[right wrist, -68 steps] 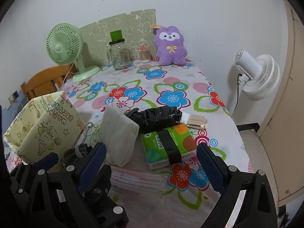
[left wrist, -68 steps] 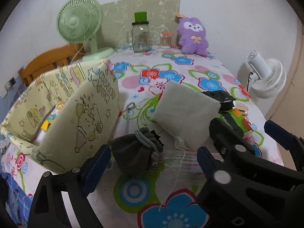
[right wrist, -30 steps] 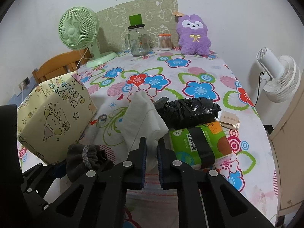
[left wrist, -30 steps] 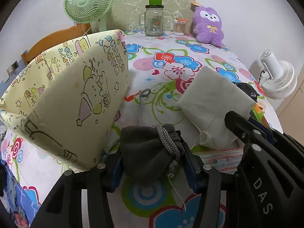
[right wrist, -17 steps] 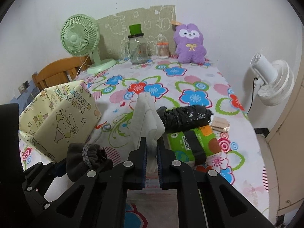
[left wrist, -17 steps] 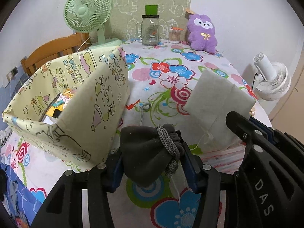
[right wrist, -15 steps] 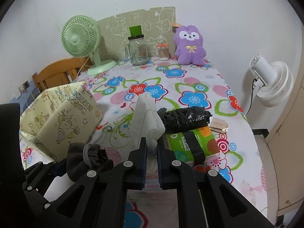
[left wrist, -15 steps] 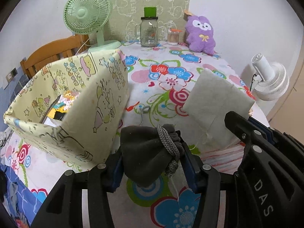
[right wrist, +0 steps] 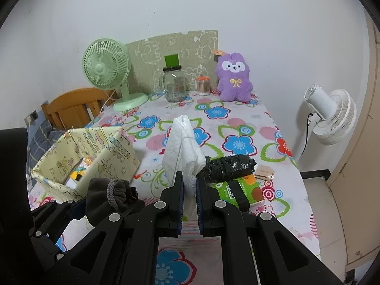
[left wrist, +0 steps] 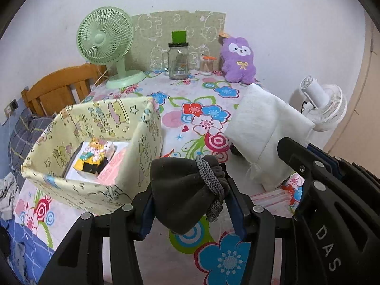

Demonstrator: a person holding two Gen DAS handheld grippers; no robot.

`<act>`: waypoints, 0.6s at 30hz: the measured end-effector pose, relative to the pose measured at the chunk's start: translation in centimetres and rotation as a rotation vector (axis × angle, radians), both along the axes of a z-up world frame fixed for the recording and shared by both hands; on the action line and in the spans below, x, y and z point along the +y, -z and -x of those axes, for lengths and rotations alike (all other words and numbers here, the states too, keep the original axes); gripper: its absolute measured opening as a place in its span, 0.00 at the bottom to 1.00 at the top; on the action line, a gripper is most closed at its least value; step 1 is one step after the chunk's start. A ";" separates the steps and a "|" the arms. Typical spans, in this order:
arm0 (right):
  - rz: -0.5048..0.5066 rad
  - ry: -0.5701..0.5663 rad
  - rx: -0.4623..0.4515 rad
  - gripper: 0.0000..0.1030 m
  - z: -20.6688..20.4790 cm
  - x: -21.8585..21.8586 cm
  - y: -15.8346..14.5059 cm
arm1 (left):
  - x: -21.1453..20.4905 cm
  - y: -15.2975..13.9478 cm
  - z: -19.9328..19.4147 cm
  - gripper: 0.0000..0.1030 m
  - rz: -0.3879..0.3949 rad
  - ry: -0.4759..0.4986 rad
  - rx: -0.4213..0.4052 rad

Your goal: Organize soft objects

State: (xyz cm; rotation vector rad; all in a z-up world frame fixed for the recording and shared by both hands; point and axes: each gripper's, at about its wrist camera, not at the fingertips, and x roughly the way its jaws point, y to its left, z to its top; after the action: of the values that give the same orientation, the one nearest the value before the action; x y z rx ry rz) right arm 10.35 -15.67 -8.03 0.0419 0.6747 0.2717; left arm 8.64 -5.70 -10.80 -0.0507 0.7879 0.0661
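Flowered table (right wrist: 239,123) under both grippers, each with a soft load.
Left gripper (left wrist: 192,201) pinches a dark pouch (left wrist: 182,190) beside the yellow fabric box (left wrist: 142,147) at the table's left edge; right gripper (right wrist: 189,190) pinches a white cloth bag (right wrist: 182,147) over the middle.

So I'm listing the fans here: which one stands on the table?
The green fan: its round base rests on the flowered tablecloth at the far left, beside the glass jar. The white fan stands off the table's right edge, against the wall.

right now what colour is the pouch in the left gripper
Dark grey pouch with a lighter grey cord, clearest in the left wrist view.
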 end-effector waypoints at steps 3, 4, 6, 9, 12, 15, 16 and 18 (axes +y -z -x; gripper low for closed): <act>0.004 0.016 -0.016 0.12 0.4 0.1 -1.0 | 0.1 -1.0 0.4 0.53 -0.001 0.016 -0.022; 0.005 0.020 -0.020 0.12 0.6 0.1 -1.3 | 0.2 -1.3 0.4 0.53 -0.001 0.019 -0.027; 0.005 0.029 -0.030 0.12 0.9 0.2 -2.0 | 0.3 -1.9 0.5 0.53 0.001 0.031 -0.037; 0.007 0.042 -0.043 0.12 1.2 0.3 -2.9 | 0.4 -2.6 0.5 0.53 0.002 0.051 -0.043; 0.008 0.050 -0.049 0.12 1.4 0.4 -3.5 | 0.6 -3.3 0.6 0.53 -0.003 0.073 -0.048; 0.003 0.053 -0.053 0.12 1.7 0.6 -4.1 | 0.9 -4.0 0.5 0.53 -0.005 0.087 -0.061; 0.005 0.056 -0.055 0.12 1.7 0.7 -4.3 | 0.9 -4.1 0.6 0.53 -0.005 0.091 -0.062; 0.011 0.059 -0.061 0.12 1.9 1.0 -4.9 | 1.2 -4.6 0.4 0.53 -0.005 0.101 -0.067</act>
State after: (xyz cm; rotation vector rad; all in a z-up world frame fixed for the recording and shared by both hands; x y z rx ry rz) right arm 8.49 -14.68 -3.17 0.0433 0.6137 0.2114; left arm 8.19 -4.49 -6.22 -0.0085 0.7220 -0.0292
